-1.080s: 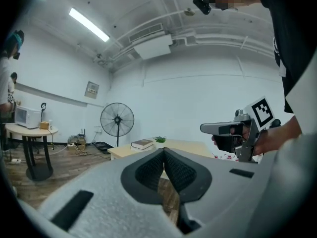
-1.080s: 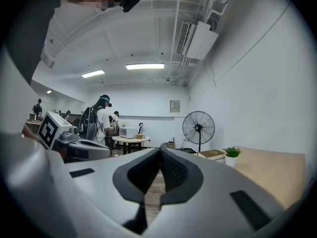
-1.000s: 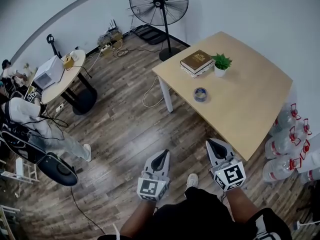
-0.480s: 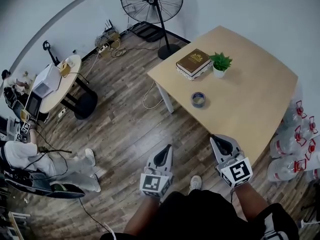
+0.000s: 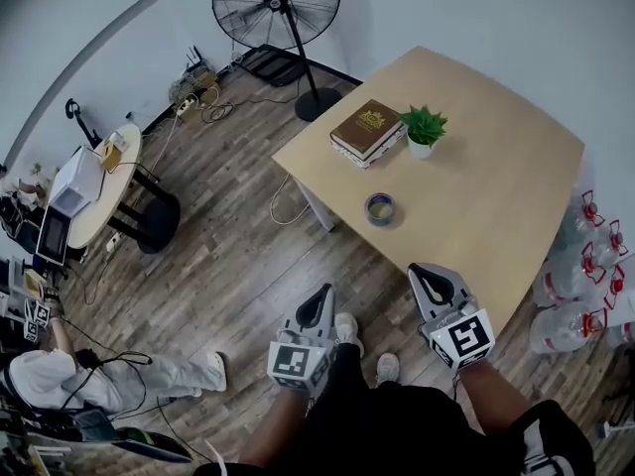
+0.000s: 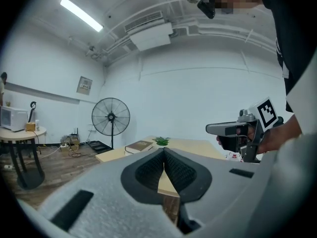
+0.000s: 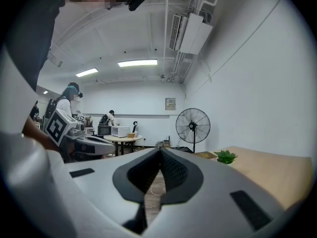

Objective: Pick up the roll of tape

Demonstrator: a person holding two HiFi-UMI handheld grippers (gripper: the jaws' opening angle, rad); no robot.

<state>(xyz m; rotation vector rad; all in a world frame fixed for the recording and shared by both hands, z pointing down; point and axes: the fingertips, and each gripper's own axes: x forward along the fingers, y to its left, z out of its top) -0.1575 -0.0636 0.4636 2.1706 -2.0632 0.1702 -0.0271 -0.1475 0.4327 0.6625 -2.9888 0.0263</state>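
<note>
Light wooden table (image 5: 496, 206): the roll of tape (image 5: 379, 208) lies flat, well ahead of your jaws. Left gripper (image 5: 320, 294) and right gripper (image 5: 423, 272) are pressed together, empty. Arrive unopened and you likely shove the roll away.

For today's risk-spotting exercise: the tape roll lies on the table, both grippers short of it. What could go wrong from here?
1. The right gripper and left gripper are shut; unless their fingers open first, they may shove the tape roll away.
2. The roll lies near the table edge and could slide off.
</note>
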